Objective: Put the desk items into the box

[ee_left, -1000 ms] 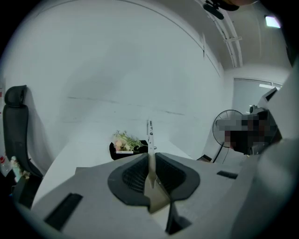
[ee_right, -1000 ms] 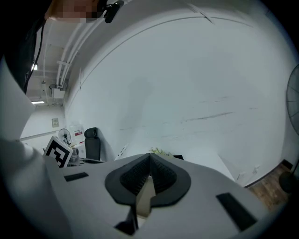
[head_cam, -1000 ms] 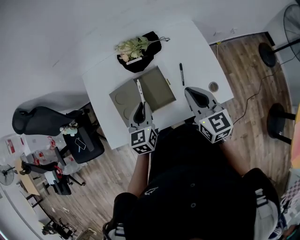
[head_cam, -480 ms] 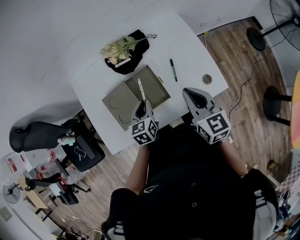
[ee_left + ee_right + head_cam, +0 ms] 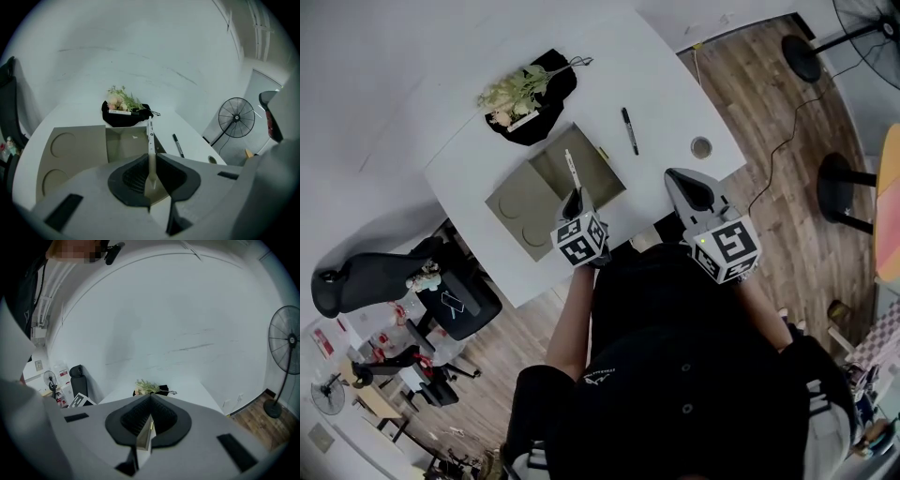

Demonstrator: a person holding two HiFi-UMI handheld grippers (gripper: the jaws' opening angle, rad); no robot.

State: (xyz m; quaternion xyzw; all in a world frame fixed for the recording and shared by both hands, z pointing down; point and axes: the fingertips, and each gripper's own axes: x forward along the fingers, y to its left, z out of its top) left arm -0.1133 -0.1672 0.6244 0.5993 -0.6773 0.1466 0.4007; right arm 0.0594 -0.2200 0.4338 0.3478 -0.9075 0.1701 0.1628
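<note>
At the box (image 5: 546,192), left gripper (image 5: 150,174) fingers clamp a half-hidden white pen (image 5: 150,136); right gripper (image 5: 150,420) fingers touch.

1. In your head view, a black office chair (image 5: 366,277) stands beyond the left edge of the white table (image 5: 675,103).
2. Right of the table, a standing fan (image 5: 865,17) is on the wooden floor (image 5: 769,84).
3. A thin cable (image 5: 783,145) lies near the table's right corner.

Office: white desk (image 5: 667,101), swivel chair (image 5: 364,273), pedestal fan (image 5: 236,118), wood floor (image 5: 773,108).
</note>
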